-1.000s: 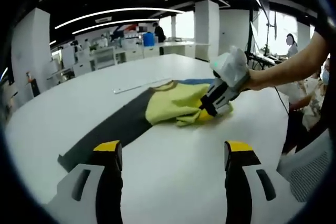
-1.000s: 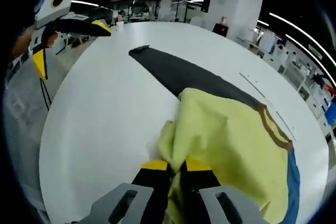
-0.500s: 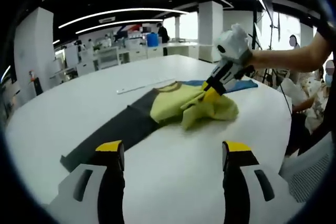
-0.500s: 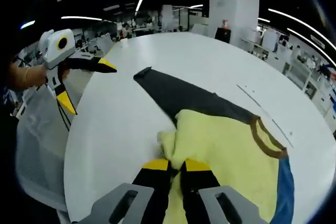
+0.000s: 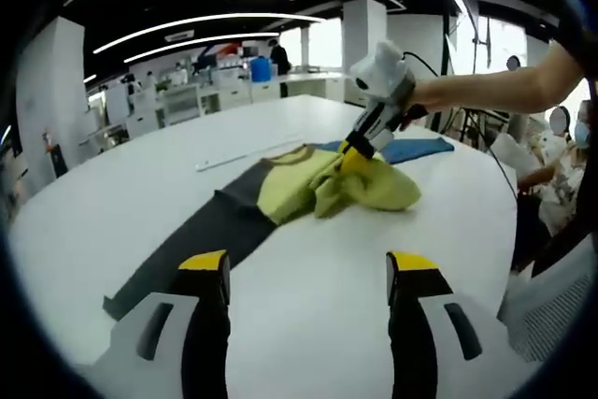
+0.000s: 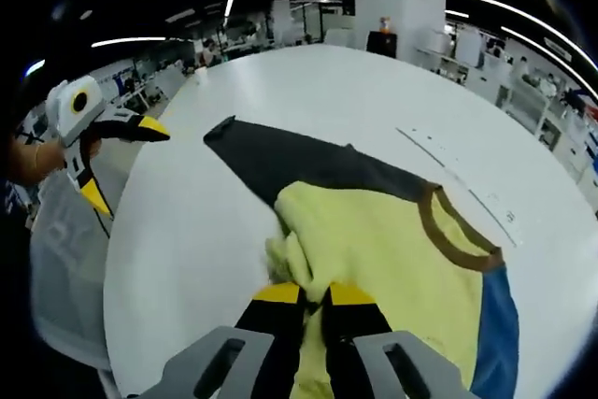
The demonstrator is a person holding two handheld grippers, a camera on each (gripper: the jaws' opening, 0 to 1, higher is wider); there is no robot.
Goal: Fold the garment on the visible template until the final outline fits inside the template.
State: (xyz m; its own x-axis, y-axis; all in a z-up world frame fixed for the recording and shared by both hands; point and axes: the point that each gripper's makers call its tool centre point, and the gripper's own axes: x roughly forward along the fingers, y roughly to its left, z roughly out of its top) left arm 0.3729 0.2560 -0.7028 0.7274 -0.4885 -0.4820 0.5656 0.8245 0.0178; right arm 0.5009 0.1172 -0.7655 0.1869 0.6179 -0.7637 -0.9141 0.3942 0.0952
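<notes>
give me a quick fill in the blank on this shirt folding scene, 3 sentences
1. The right gripper is shut on a bunched fold of the ____ garment.
2. The left gripper has its jaws ____ and holds nothing.
3. The garment's neckline trim is ____.

Missing words: yellow; open; brown
</notes>
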